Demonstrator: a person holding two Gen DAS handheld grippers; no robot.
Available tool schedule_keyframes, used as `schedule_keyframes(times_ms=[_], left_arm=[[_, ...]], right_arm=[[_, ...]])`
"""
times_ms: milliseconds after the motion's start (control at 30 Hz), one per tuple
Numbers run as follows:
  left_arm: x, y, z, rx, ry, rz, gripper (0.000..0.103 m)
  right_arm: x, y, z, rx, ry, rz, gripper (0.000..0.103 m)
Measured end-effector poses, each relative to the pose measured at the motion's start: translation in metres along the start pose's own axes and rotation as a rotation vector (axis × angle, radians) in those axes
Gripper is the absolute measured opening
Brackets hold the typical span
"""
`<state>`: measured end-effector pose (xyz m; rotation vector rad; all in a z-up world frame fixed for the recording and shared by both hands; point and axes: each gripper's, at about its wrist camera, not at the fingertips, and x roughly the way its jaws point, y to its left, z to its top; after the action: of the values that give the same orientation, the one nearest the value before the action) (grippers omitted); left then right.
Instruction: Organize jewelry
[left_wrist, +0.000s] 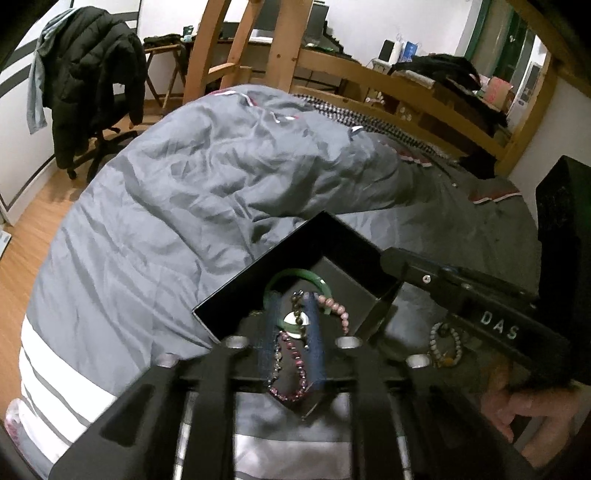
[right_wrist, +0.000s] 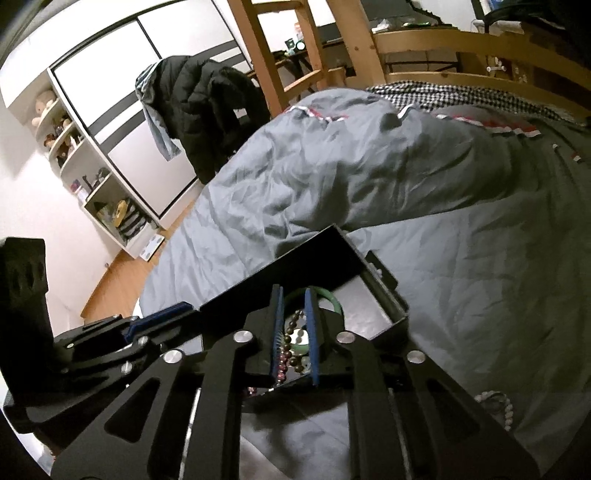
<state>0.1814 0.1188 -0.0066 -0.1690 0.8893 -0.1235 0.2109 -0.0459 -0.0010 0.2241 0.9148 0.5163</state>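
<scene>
While both the left gripper (left_wrist: 291, 306) and right gripper (right_wrist: 294, 299) hang slightly parted over it, the black box (left_wrist: 236, 291) holds a green bangle (left_wrist: 295, 275), pink beads (left_wrist: 334, 308) and a purple bracelet (left_wrist: 295, 373).

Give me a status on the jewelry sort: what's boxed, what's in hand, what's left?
Boxed: green bangle, pink bead bracelet, jade disc pendant and purple bead strand lie in the black box. In hand: nothing; left gripper and right gripper hover open over it. Left: grey bead bracelet on the bedspread.

Both wrist views close, angled down over the black box (left_wrist: 325, 236) (right_wrist: 332, 240), shared from opposite sides
</scene>
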Motion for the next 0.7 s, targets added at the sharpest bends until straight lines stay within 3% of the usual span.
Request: schedule_keyframes(times_ms=[33, 67, 133, 200, 333, 700], left_arm=[[-0.003, -0.002, 0.0, 0.007, -0.018, -0.001, 0.056], [-0.007, -0.004, 0.001, 0.015, -0.038, -0.004, 0.065], [-0.014, -0.009, 0.001, 0.034, -0.064, -0.029, 0.069], [-0.018, -0.016, 0.001, 0.058, -0.081, -0.048, 0.076], [-0.019, -0.031, -0.002, 0.095, -0.087, -0.072, 0.088], [-0.002, -0.084, -0.02, 0.213, -0.058, -0.134, 0.089]], right_arm=[[-0.004, -0.002, 0.001, 0.003, -0.008, -0.003, 0.032], [-0.01, -0.004, 0.002, 0.005, -0.022, -0.004, 0.036], [-0.021, -0.008, 0.002, 0.002, -0.044, -0.02, 0.05], [-0.033, -0.013, 0.001, -0.002, -0.056, -0.035, 0.05], [-0.054, -0.025, -0.003, -0.015, -0.084, -0.087, 0.067], [-0.111, -0.071, -0.039, -0.014, -0.099, -0.224, 0.07]])
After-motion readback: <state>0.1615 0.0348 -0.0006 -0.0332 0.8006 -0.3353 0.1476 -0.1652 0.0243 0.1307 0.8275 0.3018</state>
